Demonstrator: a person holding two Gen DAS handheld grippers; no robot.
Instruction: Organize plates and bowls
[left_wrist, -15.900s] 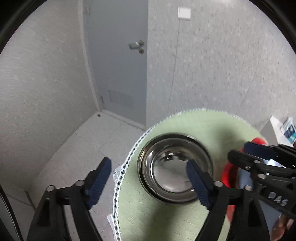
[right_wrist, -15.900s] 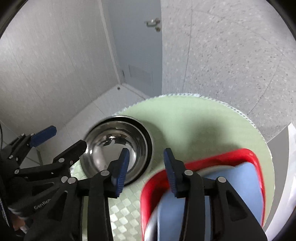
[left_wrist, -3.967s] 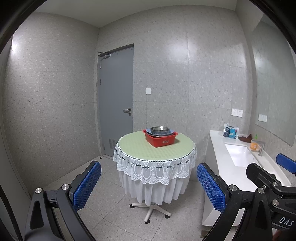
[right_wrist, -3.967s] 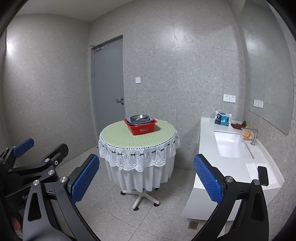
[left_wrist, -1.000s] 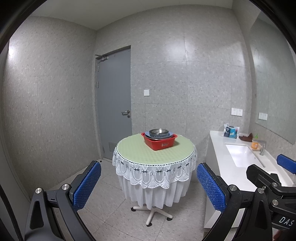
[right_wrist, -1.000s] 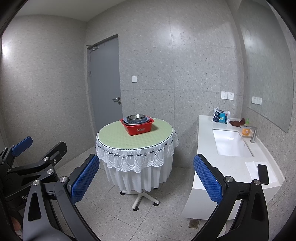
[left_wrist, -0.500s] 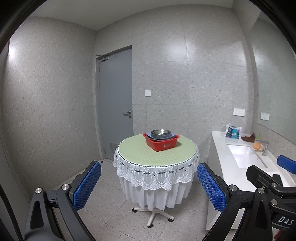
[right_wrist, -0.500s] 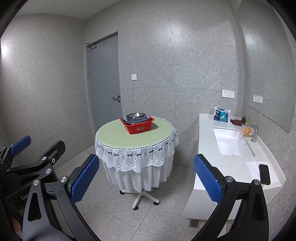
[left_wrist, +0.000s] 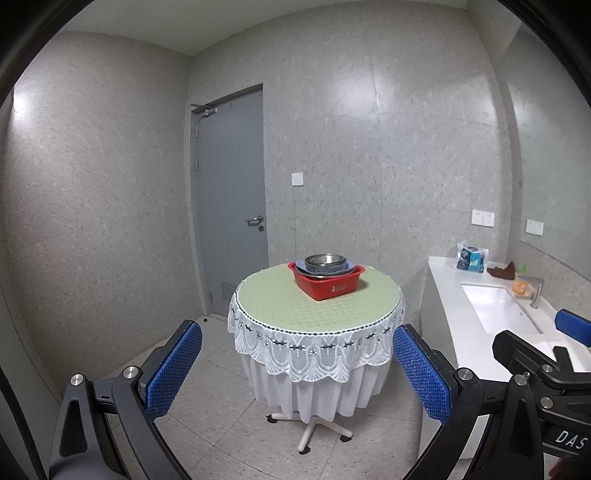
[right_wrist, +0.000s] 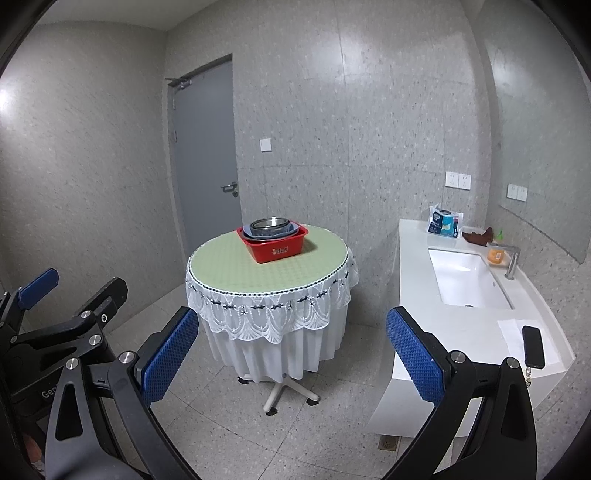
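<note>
Steel bowl (left_wrist: 325, 261), likely rigid, light and slippery, nests in red basin (left_wrist: 327, 282) on worktop (left_wrist: 295, 306); grasp rim. Left gripper (left_wrist: 295, 369) and right gripper (right_wrist: 291, 358) spread wide, empty.

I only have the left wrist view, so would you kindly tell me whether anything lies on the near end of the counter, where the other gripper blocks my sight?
Observer: Yes, a black phone lies there on a sheet of paper, close to the front edge of the counter.
Operator: Thank you. Is there anything on the floor at the foot of that counter?
Observer: A small floor drain is set into the tiles by the counter's near corner.
</note>
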